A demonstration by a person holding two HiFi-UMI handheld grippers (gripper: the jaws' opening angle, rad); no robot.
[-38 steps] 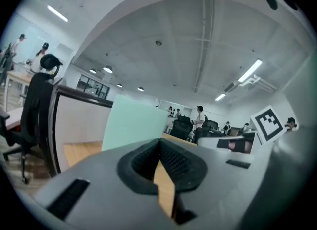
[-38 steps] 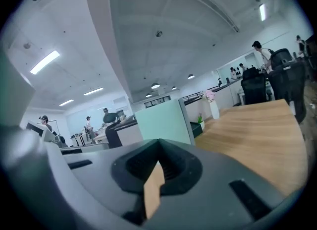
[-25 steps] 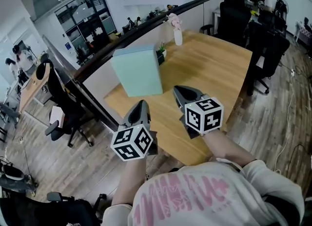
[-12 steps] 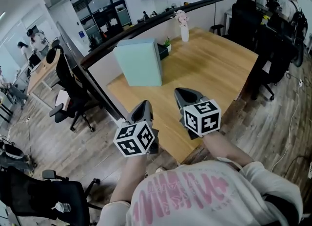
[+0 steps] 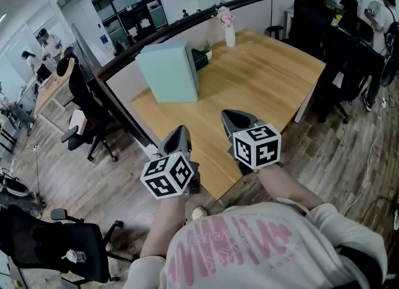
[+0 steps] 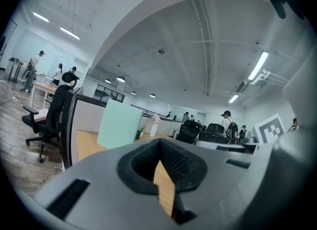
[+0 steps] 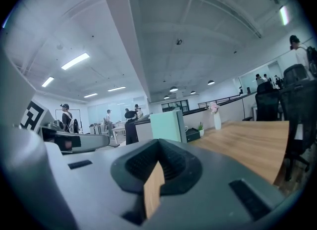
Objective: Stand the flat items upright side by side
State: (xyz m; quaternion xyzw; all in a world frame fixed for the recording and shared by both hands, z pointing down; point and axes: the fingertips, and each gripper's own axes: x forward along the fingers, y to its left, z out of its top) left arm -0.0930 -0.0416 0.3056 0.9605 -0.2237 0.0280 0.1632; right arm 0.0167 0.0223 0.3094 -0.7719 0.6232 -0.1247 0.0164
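Both the left gripper (image 5: 180, 132) and the right gripper (image 5: 234, 118), jaws together and empty, hang at the table's (image 5: 274, 76) near edge, farther from the green box (image 5: 167, 75) than a second ago. The box stands upright at the far left; backing off suits a finished job or a pause.

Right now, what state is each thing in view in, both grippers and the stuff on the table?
left gripper: shut, nothing between its jaws.
right gripper: shut, nothing between its jaws.
mint-green box: standing upright on the table, untouched.
vase of flowers: upright at the table's far edge.
small potted plant: upright, next to the box.
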